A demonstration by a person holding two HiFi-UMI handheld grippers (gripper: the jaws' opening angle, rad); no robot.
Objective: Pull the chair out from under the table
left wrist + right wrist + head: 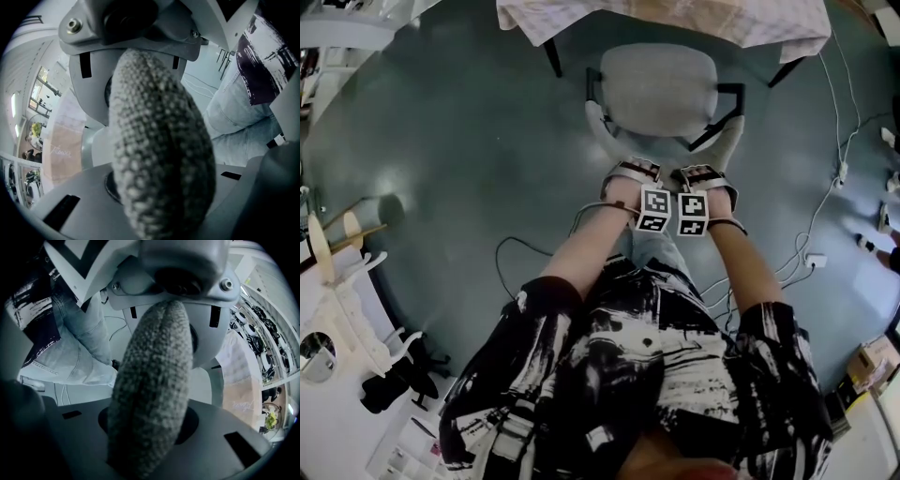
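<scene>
At the top of the head view stands one table (675,19) under a pale checked cloth, and just below its hem one chair (656,89), its grey seat showing whole. Two grippers bite the chair's backrest (733,139) side by side: the left gripper (630,173), then the right gripper (705,176), each with one marker cube, the two cubes just beside each other. Each gripper view shows its jaws clamped on the backrest's thick grey knitted edge (159,140) (150,394), which fills the gap between them. The table is cut off by the upper edge, the backrest shows only as a narrow pale arc from above, and the cubes and hands cover the jaw tips in the head view. Both bare forearms reach forward, nearly parallel, the grippers pointing steeply down. White cables (825,206) trail over the floor at right.
</scene>
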